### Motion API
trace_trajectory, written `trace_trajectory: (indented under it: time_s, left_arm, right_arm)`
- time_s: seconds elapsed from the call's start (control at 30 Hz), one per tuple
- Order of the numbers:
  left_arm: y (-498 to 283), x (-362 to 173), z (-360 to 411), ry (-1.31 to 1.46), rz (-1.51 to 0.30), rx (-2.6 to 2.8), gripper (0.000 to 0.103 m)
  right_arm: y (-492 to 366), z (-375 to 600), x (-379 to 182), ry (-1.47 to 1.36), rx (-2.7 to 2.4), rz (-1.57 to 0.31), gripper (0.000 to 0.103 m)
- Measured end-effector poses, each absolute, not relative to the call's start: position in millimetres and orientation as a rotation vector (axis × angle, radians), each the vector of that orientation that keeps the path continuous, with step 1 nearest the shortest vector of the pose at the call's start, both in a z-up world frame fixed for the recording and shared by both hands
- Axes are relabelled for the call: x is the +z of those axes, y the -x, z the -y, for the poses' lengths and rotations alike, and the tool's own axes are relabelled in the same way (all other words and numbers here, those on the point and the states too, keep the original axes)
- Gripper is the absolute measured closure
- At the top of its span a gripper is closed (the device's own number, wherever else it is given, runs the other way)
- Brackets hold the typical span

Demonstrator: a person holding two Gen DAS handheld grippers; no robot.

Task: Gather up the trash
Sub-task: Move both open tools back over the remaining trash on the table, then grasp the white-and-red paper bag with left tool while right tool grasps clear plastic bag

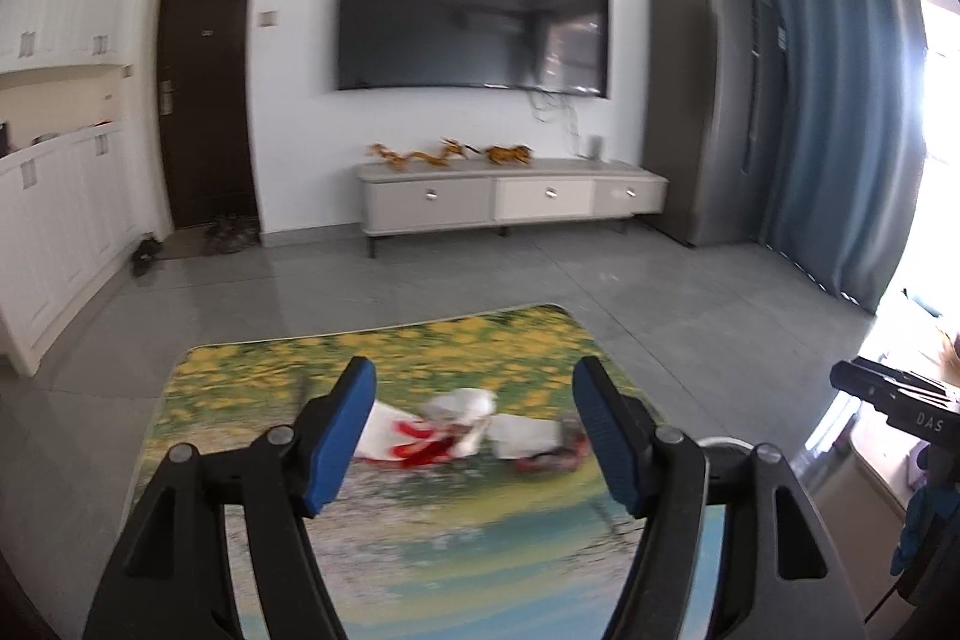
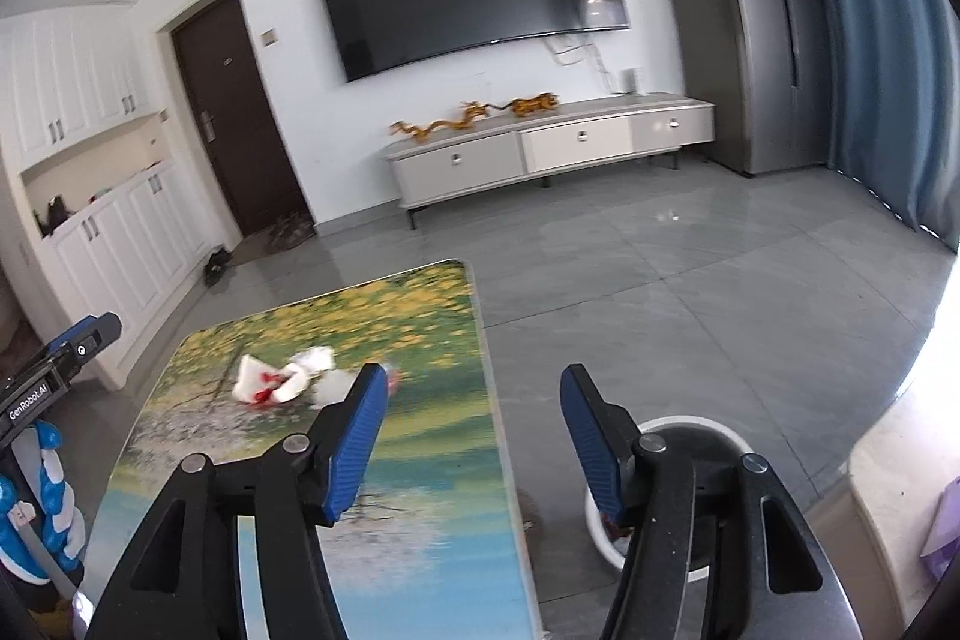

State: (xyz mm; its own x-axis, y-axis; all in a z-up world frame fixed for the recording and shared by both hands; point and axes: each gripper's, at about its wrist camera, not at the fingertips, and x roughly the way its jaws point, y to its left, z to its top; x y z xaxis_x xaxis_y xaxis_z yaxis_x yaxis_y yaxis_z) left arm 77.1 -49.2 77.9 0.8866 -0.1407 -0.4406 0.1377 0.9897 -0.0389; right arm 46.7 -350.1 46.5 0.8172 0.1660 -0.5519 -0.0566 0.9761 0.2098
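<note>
A living room with a wall-mounted television (image 1: 474, 13) and a low TV cabinet (image 1: 510, 196) stretches beyond a desk (image 1: 252, 370) printed with a flower-and-water scene. On the desk lies a small heap of crumpled trash (image 1: 462, 424), white with red patches, blurred in both views. The left gripper (image 1: 474, 436) hangs above the desk with its jaws wide apart and empty, the trash ahead between its blue fingers (image 1: 339, 436). The right gripper (image 2: 474, 436), likewise spread wide and empty, sits past the desk's right edge, the trash ahead to its left, a white bin (image 2: 606, 532) on the floor below it.
</note>
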Motion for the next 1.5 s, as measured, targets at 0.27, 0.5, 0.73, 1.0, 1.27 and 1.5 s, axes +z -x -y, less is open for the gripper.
trace_trajectory:
  time_s: [0.27, 0.5, 0.73, 1.0, 1.27, 1.5]
  left_arm:
    - [-57.3, 72.5, -11.9, 0.051, -0.447, -0.043, 0.034]
    - [-46.2, 61.8, -51.9, 0.1, -0.436, 0.011, 0.034]
    - [-40.1, 51.8, -76.5, 0.133, -0.44, 0.014, 0.034]
    - [-45.2, 36.3, -90.3, 0.128, -0.506, 0.033, 0.034]
    - [-49.4, 27.6, -96.3, 0.125, -0.545, 0.03, 0.034]
    - [-56.5, 20.1, -97.8, 0.115, -0.585, 0.022, 0.034]
  right_arm:
    - [-57.1, 290.7, 50.3, -0.104, 0.166, -0.626, 0.024]
    - [-65.2, 244.8, 47.0, -0.035, 0.191, -0.651, 0.02]
    - [-75.8, 214.9, 45.0, -0.005, 0.221, -0.668, 0.02]
    - [-85.9, 195.1, 34.1, 0.009, 0.237, -0.698, 0.02]
    - [-91.0, 190.1, 25.7, -0.003, 0.247, -0.71, 0.02]
    - [-96.4, 201.0, 13.7, -0.051, 0.257, -0.72, 0.02]
